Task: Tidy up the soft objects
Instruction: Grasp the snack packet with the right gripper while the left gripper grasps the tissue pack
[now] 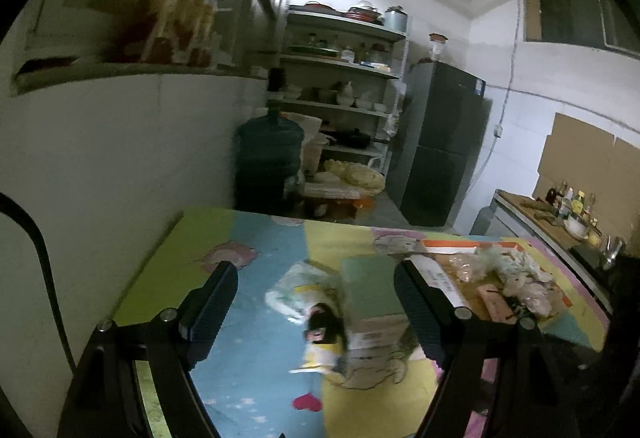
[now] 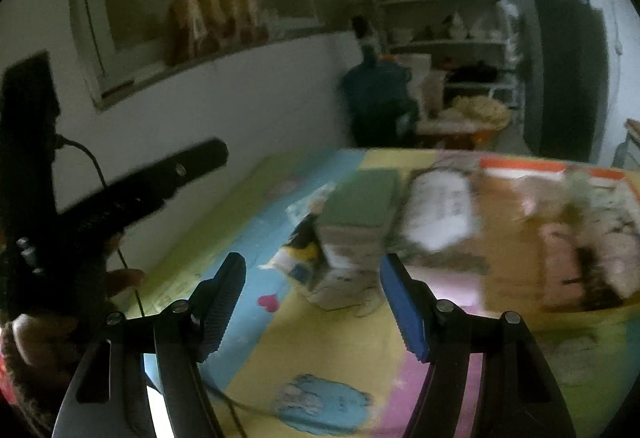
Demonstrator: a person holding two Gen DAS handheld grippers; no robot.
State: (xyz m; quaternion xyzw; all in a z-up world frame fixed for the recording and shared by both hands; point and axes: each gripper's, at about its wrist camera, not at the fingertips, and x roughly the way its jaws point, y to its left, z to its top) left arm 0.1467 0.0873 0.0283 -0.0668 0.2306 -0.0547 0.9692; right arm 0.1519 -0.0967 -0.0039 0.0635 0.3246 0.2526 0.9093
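The left gripper has its fingers spread wide with nothing between them, hovering above the tabletop, which is covered by a bright cartoon-printed mat. The right gripper is likewise wide open and empty, aimed at the same cluster from the near side; the picture from that side is smeared, so fine detail there cannot be told. Just ahead of both, near the middle of the tabletop, stands a green-topped box, and touching its left side lies a crinkled plastic bag with a small dark-haired doll and some yellow-and-white packaging beside it. To the right of the box lies a white wrapped roll, and beyond that an open cardboard box holds a heap of pale plush pieces. These soft things look light and yielding: they should squash under the fingers rather than resist, and the plastic is probably slippery. A sound hold would likely pinch the doll across its body or gather a thick fold of the bag, not a loose edge that may slide free. The box looks stiffer and may tip if nudged.
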